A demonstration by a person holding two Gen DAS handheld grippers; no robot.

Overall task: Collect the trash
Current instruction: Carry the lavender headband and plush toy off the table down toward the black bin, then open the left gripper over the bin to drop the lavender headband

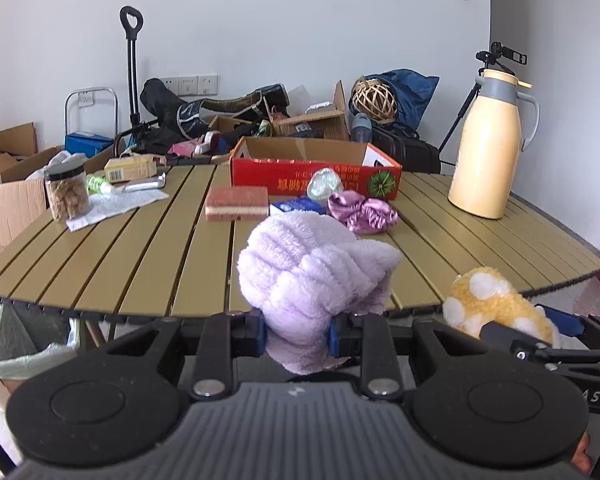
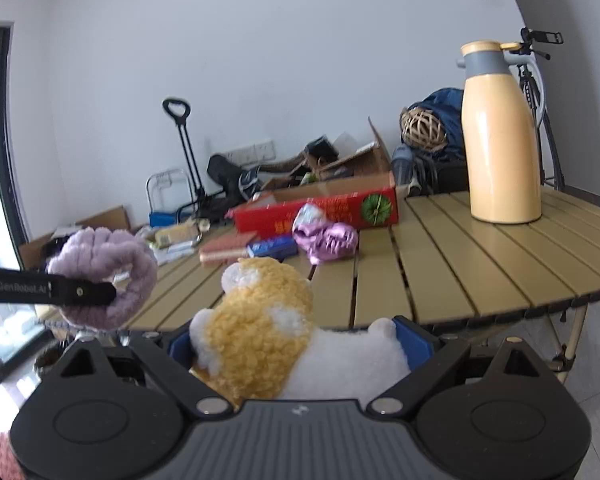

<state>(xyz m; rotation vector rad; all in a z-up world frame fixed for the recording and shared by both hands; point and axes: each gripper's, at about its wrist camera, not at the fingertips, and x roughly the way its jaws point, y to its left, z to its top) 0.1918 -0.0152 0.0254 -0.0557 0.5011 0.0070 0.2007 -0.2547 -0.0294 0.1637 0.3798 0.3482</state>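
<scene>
My left gripper [image 1: 298, 334] is shut on a fluffy lilac cloth [image 1: 312, 276], held in the air just off the near edge of the slatted table [image 1: 140, 248]. Seen from the right wrist, that lilac cloth [image 2: 104, 276] hangs at the left in the left gripper [image 2: 112, 292]. My right gripper [image 2: 300, 346] is shut on a yellow and white plush toy [image 2: 268, 320], which also shows at the lower right of the left wrist view as the plush toy [image 1: 496, 300]. On the table lie a crumpled purple wrapper [image 1: 360, 208], a clear plastic wad [image 1: 324, 184] and a blue packet [image 1: 296, 205].
A red cardboard box [image 1: 316, 168] stands at the table's far side, a cream thermos jug [image 1: 492, 144] at the right. A sponge [image 1: 237, 203], a jar [image 1: 66, 190] and a white cloth [image 1: 116, 204] lie left. A lined bin [image 1: 28, 344] sits below the table's left edge. Clutter lines the wall.
</scene>
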